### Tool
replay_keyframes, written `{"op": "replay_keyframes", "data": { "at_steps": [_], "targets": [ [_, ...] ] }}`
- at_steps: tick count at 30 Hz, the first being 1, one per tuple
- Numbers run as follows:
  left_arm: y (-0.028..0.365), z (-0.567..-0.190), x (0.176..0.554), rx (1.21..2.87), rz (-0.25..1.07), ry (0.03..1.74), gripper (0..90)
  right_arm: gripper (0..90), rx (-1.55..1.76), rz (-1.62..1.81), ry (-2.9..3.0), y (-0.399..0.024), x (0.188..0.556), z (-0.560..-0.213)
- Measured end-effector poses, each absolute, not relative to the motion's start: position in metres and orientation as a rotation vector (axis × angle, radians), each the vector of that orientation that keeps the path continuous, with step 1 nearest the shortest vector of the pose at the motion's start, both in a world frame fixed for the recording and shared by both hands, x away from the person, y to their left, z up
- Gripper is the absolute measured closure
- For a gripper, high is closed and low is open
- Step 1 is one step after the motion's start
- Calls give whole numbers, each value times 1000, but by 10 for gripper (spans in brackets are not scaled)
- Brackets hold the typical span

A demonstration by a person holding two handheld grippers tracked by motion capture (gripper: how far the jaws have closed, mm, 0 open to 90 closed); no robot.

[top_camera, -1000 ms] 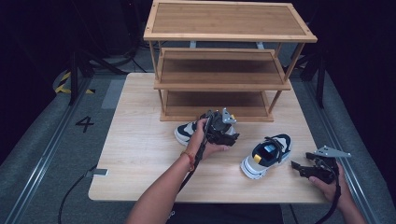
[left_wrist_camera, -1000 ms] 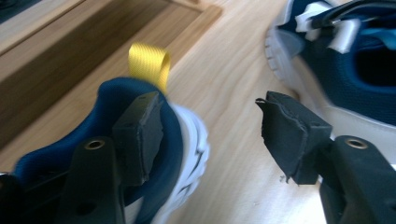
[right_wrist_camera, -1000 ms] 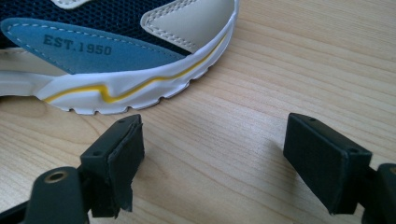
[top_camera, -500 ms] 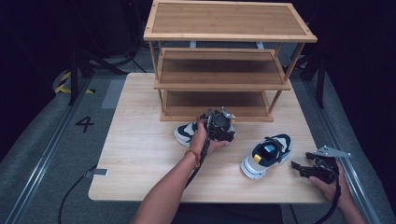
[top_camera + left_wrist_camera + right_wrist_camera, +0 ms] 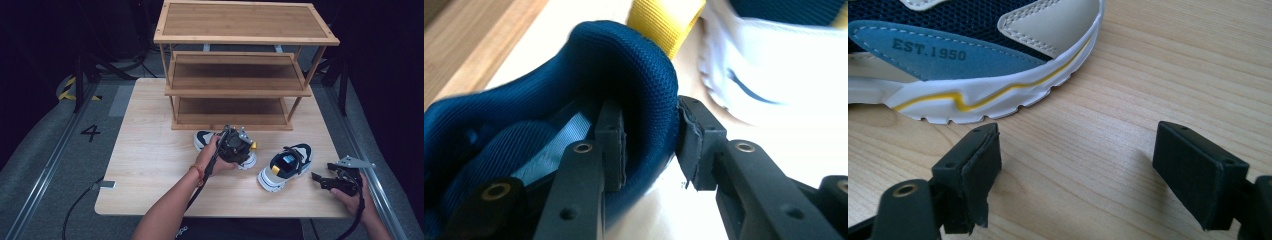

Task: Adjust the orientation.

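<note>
A white and navy sneaker (image 5: pixel 203 139) lies on the table in front of the rack, toe to the left. My left gripper (image 5: pixel 242 151) is over its heel. Its jaws have just been closing, and in the left gripper view they straddle the padded blue heel collar (image 5: pixel 624 65). One pad presses inside the shoe and the other outside, so my left gripper (image 5: pixel 649 142) is shut on it, below a yellow pull tab (image 5: pixel 664 20). The second sneaker (image 5: pixel 285 167) lies to the right. My right gripper (image 5: pixel 320 180) rests open beside it, its jaws wide over bare wood (image 5: pixel 1075 165) near that sneaker's sole (image 5: pixel 973 107).
A three-tier bamboo shoe rack (image 5: pixel 240 85) stands at the back of the wooden table (image 5: pixel 150 165). The second sneaker's white side (image 5: pixel 784 75) shows close behind the held collar. A cable trails off the table's front left edge (image 5: pixel 105 185).
My left gripper has sunk a little onto the heel of the left sneaker. The right hand and its gripper have stayed where they were.
</note>
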State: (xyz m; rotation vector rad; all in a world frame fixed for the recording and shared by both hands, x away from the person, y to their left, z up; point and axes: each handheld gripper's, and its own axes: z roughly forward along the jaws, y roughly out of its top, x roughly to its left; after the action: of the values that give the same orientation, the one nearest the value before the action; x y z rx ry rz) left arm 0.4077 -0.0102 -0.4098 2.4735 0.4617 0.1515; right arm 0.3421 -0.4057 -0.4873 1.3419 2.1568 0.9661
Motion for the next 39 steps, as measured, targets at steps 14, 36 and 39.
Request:
{"op": "replay_keyframes", "data": {
  "at_steps": [14, 36, 39],
  "targets": [
    [35, -389, 368, 2577, 102, 226, 678, 194, 1346, 967, 2155, -405, 343, -487],
    [23, -398, 360, 2579, 4, 334, 343, 194, 1346, 967, 2155, -405, 343, -487],
    [14, -408, 359, 2620, 25, 343, 345, 194, 1345, 967, 2155, -405, 343, -487]
  ]
}}
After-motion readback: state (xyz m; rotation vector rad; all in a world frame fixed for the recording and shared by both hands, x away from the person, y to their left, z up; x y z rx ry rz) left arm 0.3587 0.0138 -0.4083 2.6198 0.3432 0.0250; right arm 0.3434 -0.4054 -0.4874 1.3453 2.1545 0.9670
